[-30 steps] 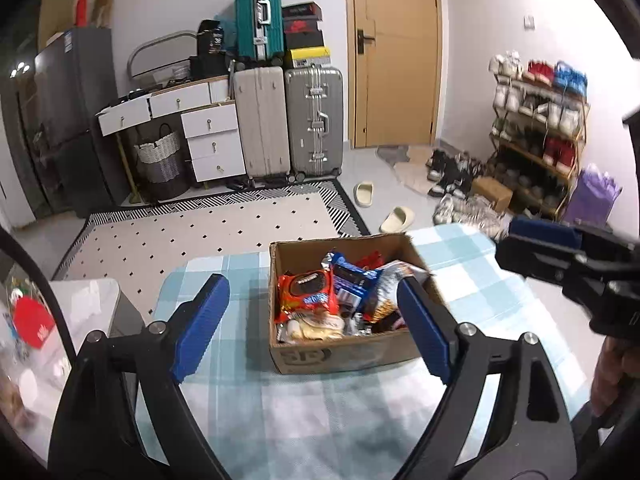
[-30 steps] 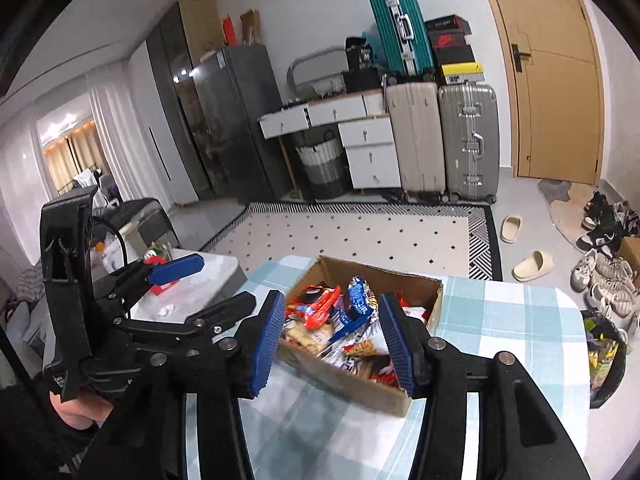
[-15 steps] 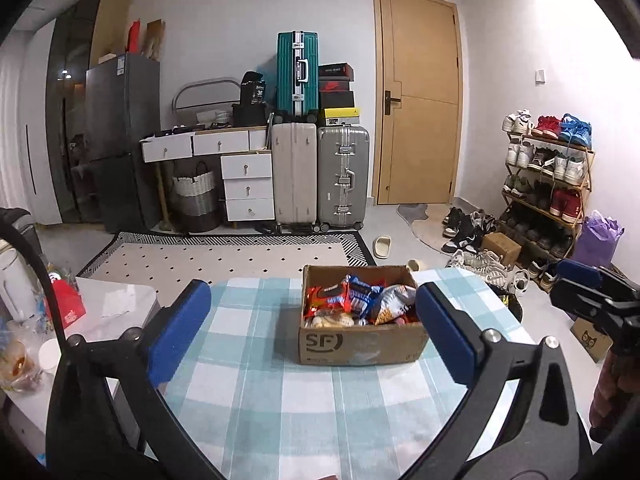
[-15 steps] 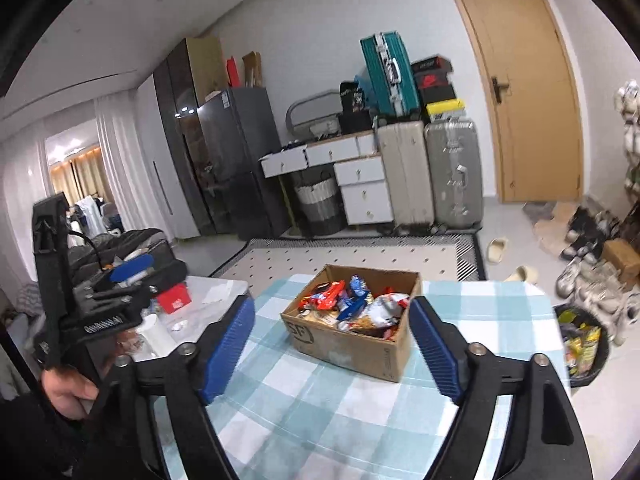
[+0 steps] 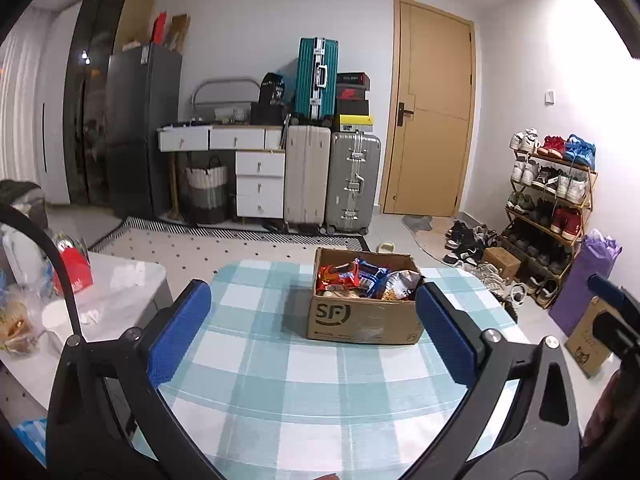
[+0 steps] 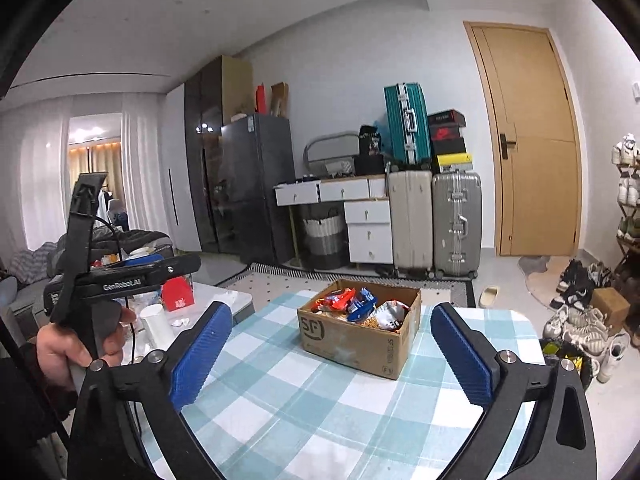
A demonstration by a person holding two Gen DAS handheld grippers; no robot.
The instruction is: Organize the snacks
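Note:
A cardboard box [image 5: 362, 320] marked SF stands on the blue-checked tablecloth [image 5: 304, 380], packed with snack packets [image 5: 360, 278], red, blue and silver. It also shows in the right wrist view [image 6: 352, 342]. My left gripper [image 5: 312, 334] is open and empty, held back from the box over the near table. My right gripper [image 6: 330, 354] is open and empty, also back from the box. The left gripper's body [image 6: 120, 276] shows at the left of the right wrist view, in a hand.
A white side table [image 5: 108, 300] with a red packet, cup and bags stands left of the table. Suitcases [image 5: 332, 176], drawers and a fridge line the back wall. A shoe rack [image 5: 552, 208] and shoes are on the right by the door.
Both grippers have pulled back and up from the box, which now looks smaller and farther. The right gripper's jaws have opened wider. The box and snacks have not moved.

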